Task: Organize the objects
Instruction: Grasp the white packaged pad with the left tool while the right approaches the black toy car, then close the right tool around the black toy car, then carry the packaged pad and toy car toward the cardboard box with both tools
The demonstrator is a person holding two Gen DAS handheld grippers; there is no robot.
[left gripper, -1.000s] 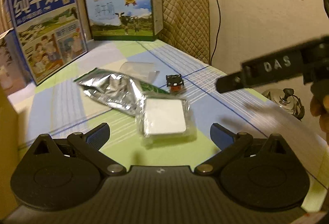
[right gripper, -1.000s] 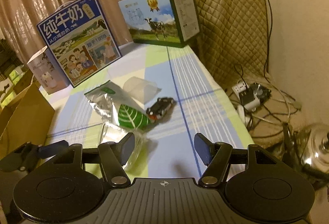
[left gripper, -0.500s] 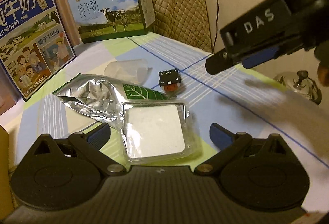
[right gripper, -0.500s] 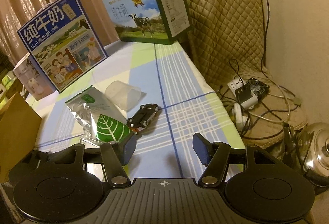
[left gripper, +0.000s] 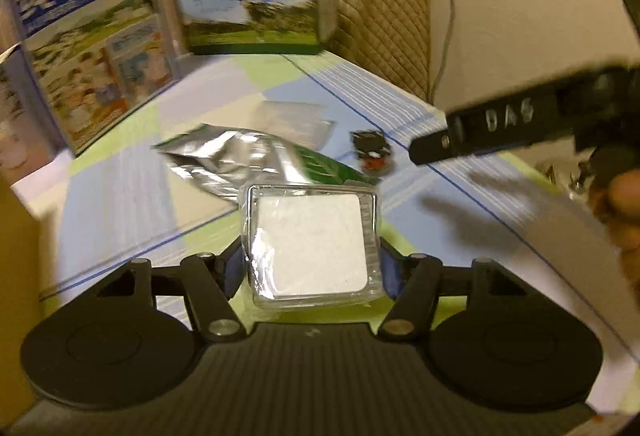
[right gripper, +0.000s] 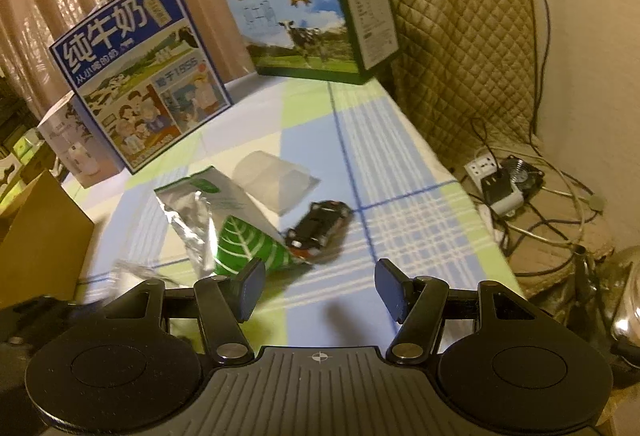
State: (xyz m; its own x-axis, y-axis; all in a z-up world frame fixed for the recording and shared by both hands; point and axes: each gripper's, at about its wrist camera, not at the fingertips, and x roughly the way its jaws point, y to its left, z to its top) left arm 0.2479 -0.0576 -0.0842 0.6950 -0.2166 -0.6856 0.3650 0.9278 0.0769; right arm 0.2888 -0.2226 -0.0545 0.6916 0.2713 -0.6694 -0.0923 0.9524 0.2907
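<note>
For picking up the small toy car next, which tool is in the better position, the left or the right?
Right. The right tool is open and empty, and the toy car lies just ahead of its fingers. The left tool is shut on the clear packet, so it is busy.

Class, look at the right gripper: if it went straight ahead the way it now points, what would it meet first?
Probably the toy car. The right gripper is open and holds nothing, and the car lies on the tablecloth just beyond the gap between its fingers. Depth is unclear; the foil pouch lies slightly left.
</note>
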